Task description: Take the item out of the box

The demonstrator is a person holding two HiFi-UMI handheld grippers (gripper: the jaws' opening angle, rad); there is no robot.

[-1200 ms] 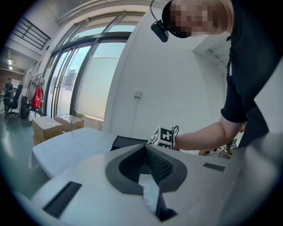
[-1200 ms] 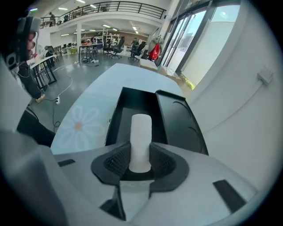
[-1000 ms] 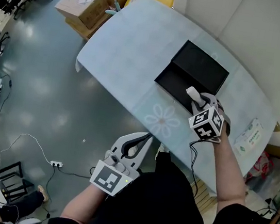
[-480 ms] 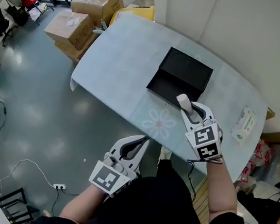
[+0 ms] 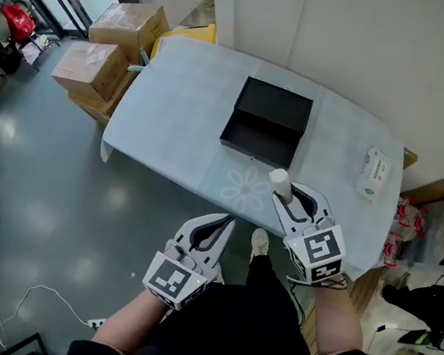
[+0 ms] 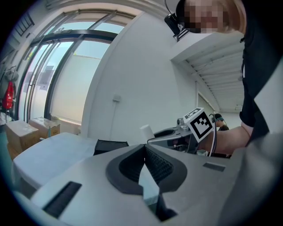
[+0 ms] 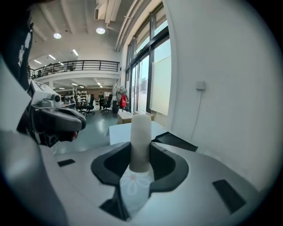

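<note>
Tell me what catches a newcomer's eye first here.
The white cylinder stands out, held upright in the right claw above the near edge of the pale blue table. Behind it, in the middle of the table, lies an open black box. The left claw is shut and empty, held low, off the table.
</note>
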